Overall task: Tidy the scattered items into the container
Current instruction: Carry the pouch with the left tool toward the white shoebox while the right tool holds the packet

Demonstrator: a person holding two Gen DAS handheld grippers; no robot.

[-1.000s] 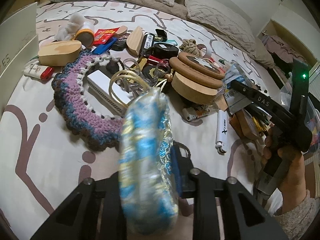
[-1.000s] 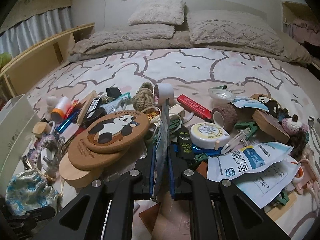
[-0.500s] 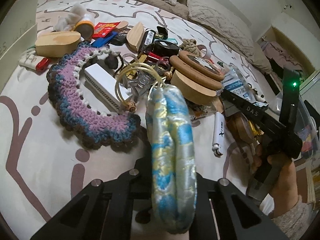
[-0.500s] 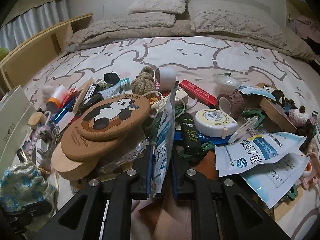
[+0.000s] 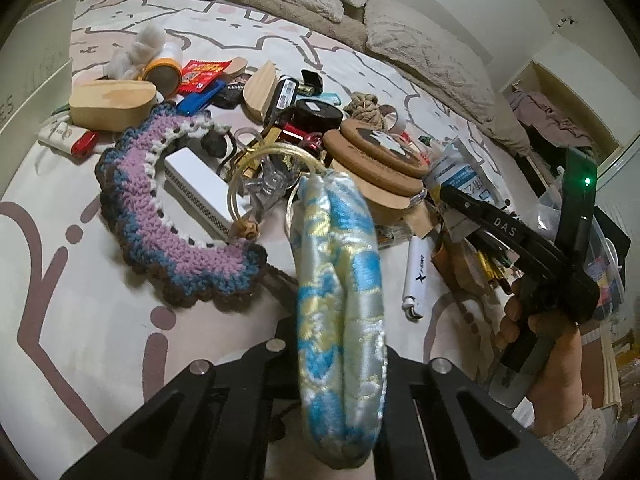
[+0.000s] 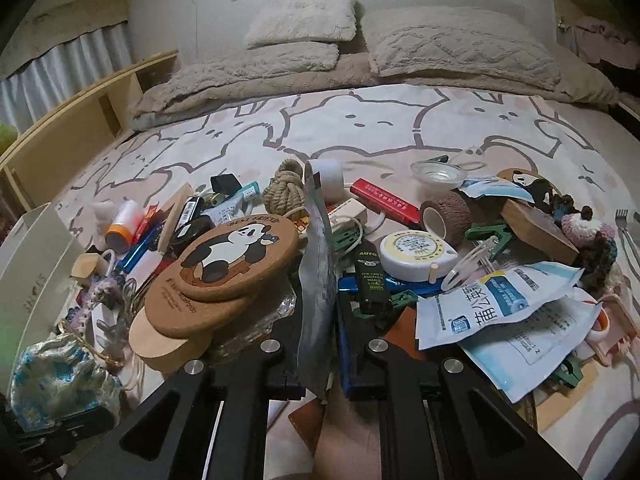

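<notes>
Left tongs (image 5: 340, 364): clamped on a blue, yellow and silver brocade pouch (image 5: 340, 300), held edge-on and lifted off the bed (image 5: 80, 300). The pouch's gold drawstring loops (image 5: 272, 160) trail up and away toward the pile. Seen from the right wrist, the same pouch (image 6: 56, 376) sits at the near left corner with the left tongs under it.

Right tongs (image 6: 320, 344): closed narrow on a flat silver-white sachet (image 6: 318, 264), which stands upright between the fingers, its top edge reaching above the clutter. From the left wrist, the right tongs (image 5: 444, 196) show at the right, gripped by the person's hand (image 5: 536, 336), with the sachet (image 5: 460, 172) at the tip.

Just left of the sachet: two cork coasters, the top one printed with a panda (image 6: 240, 252), stacked on a wooden oval block (image 6: 160, 340). Just right: a dark green lighter (image 6: 370, 276) and a round white tape measure (image 6: 416, 252). Near right: two more white-and-blue sachets (image 6: 500, 304), overlapping. Further off: a knot of rope (image 6: 286, 192), a red harmonica box (image 6: 384, 200), a roll of brown wrap (image 6: 444, 212).

Left of the pouch on the bedsheet: a purple and blue crocheted ring (image 5: 160, 216) with a white box (image 5: 204, 192) lying inside its curve. Right of the pouch, a white lighter (image 5: 418, 272).

Container: a clear plastic bin edge (image 5: 608, 264) shows at the far right behind the right tongs; contents not readable.
</notes>
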